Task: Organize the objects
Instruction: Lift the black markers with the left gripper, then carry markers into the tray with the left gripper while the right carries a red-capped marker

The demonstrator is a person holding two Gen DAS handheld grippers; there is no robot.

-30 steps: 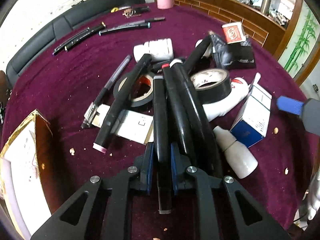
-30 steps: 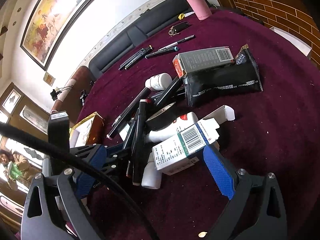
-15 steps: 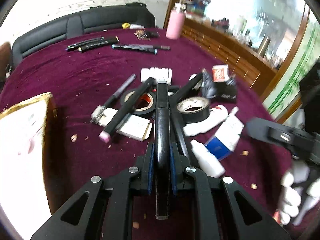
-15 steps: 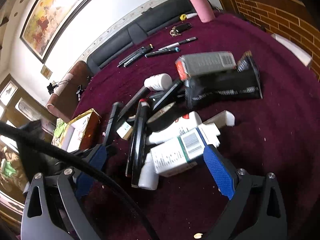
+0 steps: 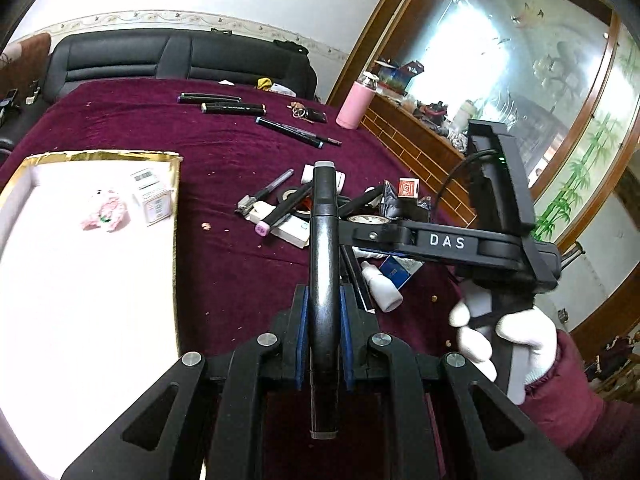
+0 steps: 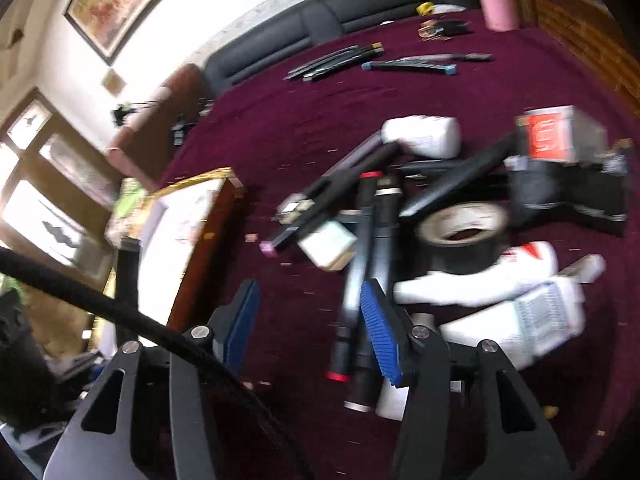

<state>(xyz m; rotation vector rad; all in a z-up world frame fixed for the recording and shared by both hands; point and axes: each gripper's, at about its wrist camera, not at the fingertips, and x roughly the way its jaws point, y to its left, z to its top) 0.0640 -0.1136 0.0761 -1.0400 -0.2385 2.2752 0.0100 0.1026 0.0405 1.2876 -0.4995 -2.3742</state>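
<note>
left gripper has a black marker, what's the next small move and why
Probably carry the marker toward the row of markers at the table's far side. The left gripper is shut on it, lifted above the pile, and similar markers already lie together there.

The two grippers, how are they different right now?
The left gripper has its jaws shut on a black marker; the right gripper has its jaws open and holds nothing. The left gripper is lifted above the maroon table, while the right gripper reaches low over the pile beside a black tape roll. Both are black with blue pads.
</note>
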